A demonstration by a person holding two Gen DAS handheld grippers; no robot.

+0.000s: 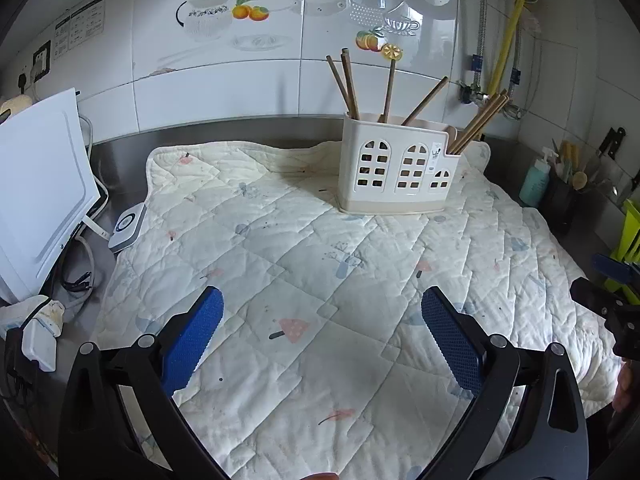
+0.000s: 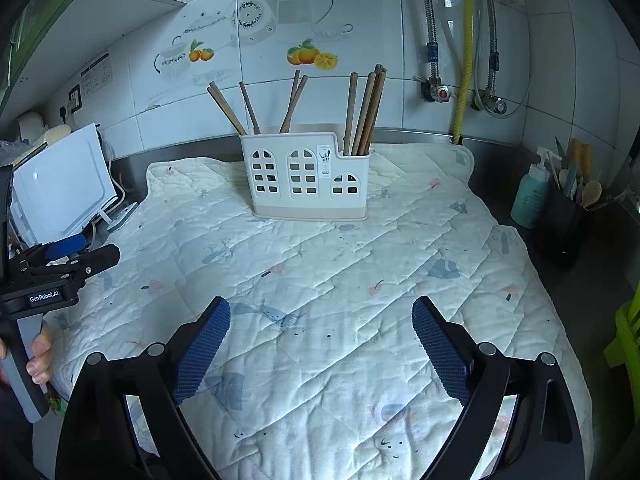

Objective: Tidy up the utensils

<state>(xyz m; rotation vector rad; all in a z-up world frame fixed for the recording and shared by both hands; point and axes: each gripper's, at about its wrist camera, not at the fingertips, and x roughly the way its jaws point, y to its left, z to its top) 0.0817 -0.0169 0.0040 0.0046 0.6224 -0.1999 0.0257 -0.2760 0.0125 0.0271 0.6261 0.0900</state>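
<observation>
A white house-shaped utensil holder (image 1: 394,168) (image 2: 304,178) stands at the back of a quilted mat (image 1: 320,280) (image 2: 340,280). Several wooden chopsticks (image 1: 348,84) (image 2: 366,110) stick up out of its compartments. My left gripper (image 1: 322,300) hangs over the near part of the mat, jaws wide open with nothing between the blue pads. My right gripper (image 2: 321,308) hovers likewise over the mat, open and empty. In the right wrist view the left gripper (image 2: 86,256) shows at the left edge, held by a hand (image 2: 38,354).
A white appliance (image 1: 40,192) (image 2: 64,184) with cables and a small white device (image 1: 127,226) sit left of the mat. At right stand a teal bottle (image 1: 535,182) (image 2: 530,194), a dark utensil pot (image 2: 564,224) and a green rack (image 1: 630,236). Pipes and valves line the tiled wall.
</observation>
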